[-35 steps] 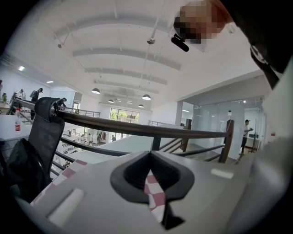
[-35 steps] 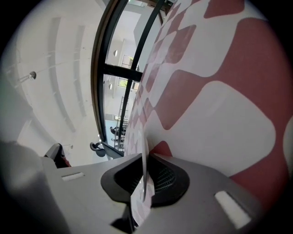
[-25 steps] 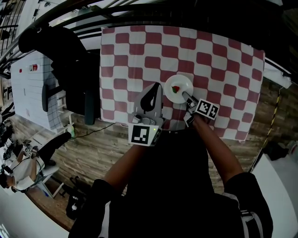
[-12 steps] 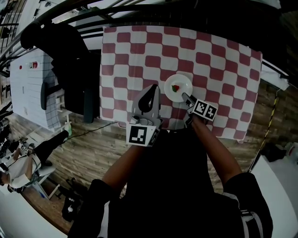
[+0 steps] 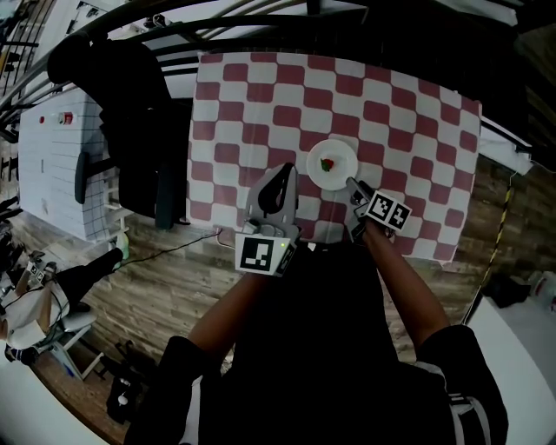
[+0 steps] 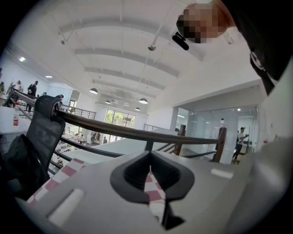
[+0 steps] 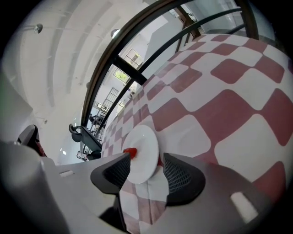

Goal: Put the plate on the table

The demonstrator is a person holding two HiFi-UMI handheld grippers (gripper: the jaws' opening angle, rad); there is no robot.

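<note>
A small white plate (image 5: 334, 165) with a red bit of food (image 5: 327, 164) rests on the red-and-white checked tablecloth (image 5: 417, 113). My right gripper (image 5: 355, 186) sits just off the plate's near rim, and its jaws are opening. In the right gripper view the plate (image 7: 143, 151) and the red bit (image 7: 130, 152) lie flat, with the near rim between the spread jaws of that gripper (image 7: 145, 172) and neither pad touching it. My left gripper (image 5: 281, 176) hovers over the cloth left of the plate, shut and empty (image 6: 149, 170).
A black office chair (image 5: 130, 104) stands off the table's left side, next to a white cabinet (image 5: 56, 156). A dark railing (image 5: 261, 17) runs behind the table's far edge. The near table edge (image 5: 330, 243) is right below my hands, over wooden floor (image 5: 165, 287).
The right gripper's jaws have spread off the plate's rim, and it has drawn back slightly toward me. The plate stays on the cloth. The left gripper has barely moved.
</note>
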